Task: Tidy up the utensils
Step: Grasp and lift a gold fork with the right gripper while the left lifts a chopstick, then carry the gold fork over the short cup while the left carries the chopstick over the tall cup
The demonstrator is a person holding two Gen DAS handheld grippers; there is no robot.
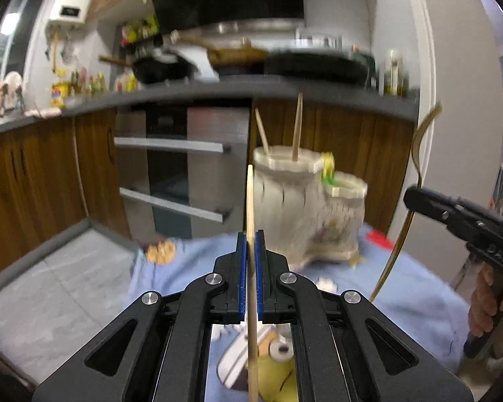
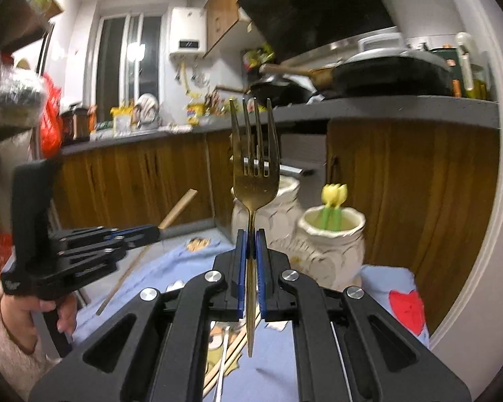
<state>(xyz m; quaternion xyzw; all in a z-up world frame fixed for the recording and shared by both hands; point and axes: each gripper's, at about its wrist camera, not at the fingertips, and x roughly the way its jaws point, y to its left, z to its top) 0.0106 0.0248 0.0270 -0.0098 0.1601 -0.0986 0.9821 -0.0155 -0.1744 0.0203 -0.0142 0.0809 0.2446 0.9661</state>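
My left gripper (image 1: 250, 239) is shut on a wooden chopstick (image 1: 250, 201) held upright, short of the cream ceramic utensil holder (image 1: 305, 207). Two chopsticks (image 1: 296, 130) stand in its taller cup. Its lower cup (image 2: 332, 234) holds green-stemmed yellow-topped utensils (image 2: 333, 197). My right gripper (image 2: 250, 239) is shut on a gold fork (image 2: 255, 181), tines up, in front of the holder. The left gripper shows in the right wrist view (image 2: 151, 232) at the left; the right gripper shows in the left wrist view (image 1: 415, 199) with the fork (image 1: 419, 140).
The holder stands on a blue cloth (image 1: 402, 288) over a table. More chopsticks and a spoon (image 2: 223, 361) lie on the cloth below my right gripper. Wooden kitchen cabinets (image 1: 43, 167), an oven (image 1: 181, 167) and a cluttered counter (image 2: 385, 107) are behind.
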